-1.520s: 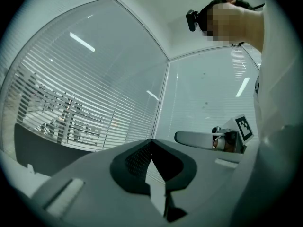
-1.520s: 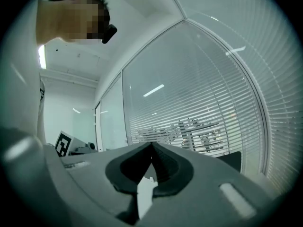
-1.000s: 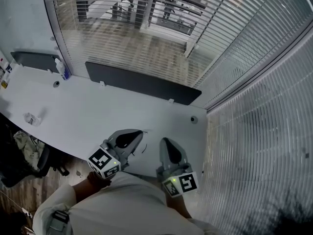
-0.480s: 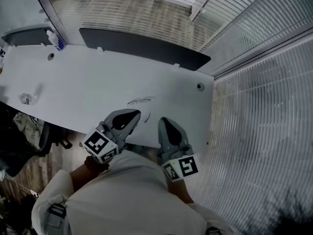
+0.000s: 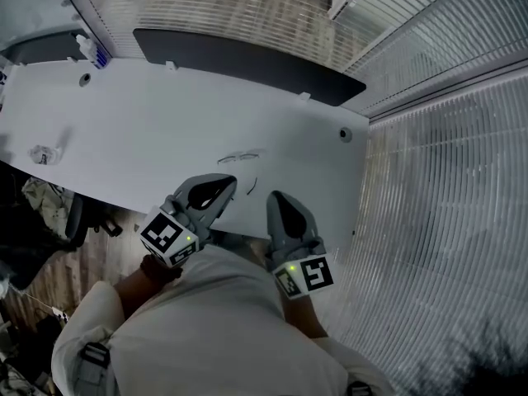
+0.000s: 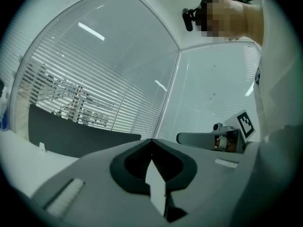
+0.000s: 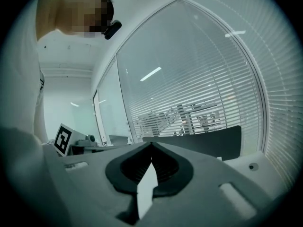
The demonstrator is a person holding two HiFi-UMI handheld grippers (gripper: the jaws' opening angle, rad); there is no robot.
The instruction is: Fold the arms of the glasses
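The left tongs (image 5: 223, 190) and right tongs (image 5: 279, 205) are both closed and empty, at lower centre over the near edge of the tabletop (image 5: 148, 130). The glasses (image 5: 239, 156) lie on the tabletop just above them, at mid-frame.

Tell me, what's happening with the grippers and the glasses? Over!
Left gripper shut, empty. Right gripper shut, empty. Glasses on the table, just ahead, untouched. Nothing in between.

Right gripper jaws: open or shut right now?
Shut. In its own view the right gripper shows both jaws meeting at the tips with nothing between them, short of the glasses on the table.
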